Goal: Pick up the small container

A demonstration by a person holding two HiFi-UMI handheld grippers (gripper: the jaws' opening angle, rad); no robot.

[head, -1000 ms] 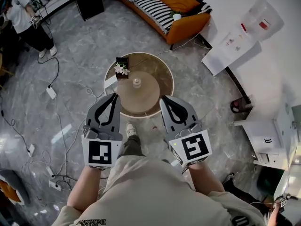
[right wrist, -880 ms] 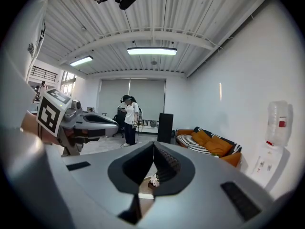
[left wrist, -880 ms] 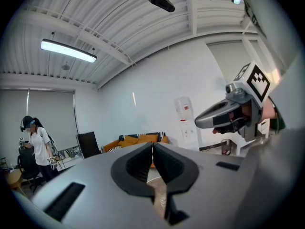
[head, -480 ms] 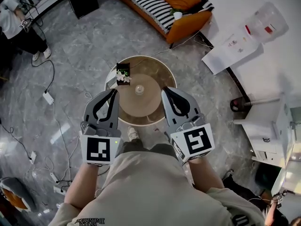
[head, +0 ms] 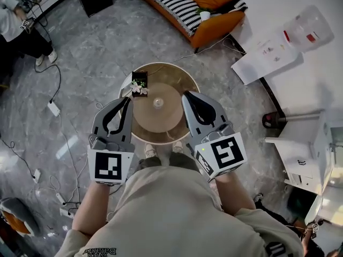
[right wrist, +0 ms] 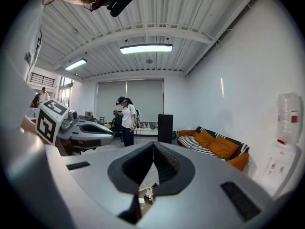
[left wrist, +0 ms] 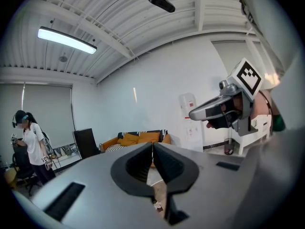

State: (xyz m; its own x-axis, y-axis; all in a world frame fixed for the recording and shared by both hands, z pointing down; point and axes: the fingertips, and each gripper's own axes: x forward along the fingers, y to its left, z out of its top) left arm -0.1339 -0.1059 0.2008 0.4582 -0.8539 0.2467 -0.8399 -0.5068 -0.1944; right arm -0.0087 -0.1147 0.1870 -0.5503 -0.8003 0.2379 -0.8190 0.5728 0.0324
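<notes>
A small pale container (head: pixel 157 103) stands at the middle of a low round brown table (head: pixel 182 84). My left gripper (head: pixel 126 101) hangs above the table's left edge, jaws shut, nothing in them. Above the right edge my right gripper (head: pixel 187 96) is likewise shut and empty. Both are held level, well above the tabletop, with the container between their tips in the head view. In the left gripper view the shut jaws (left wrist: pixel 153 146) point toward the far wall; in the right gripper view the shut jaws (right wrist: pixel 153 145) do the same.
A dark pot with white flowers (head: pixel 139 83) sits at the table's left rear edge. An orange sofa with striped cushions (head: pixel 187 4) lies beyond. A water dispenser (head: pixel 284 39) and white cabinet (head: pixel 303 154) stand on the right. Cables (head: pixel 53 108) cross the floor. A person (head: pixel 16 25) stands far left.
Both grippers have drifted a little forward over the table's edges as the head view shifted. The jaws stayed shut.
</notes>
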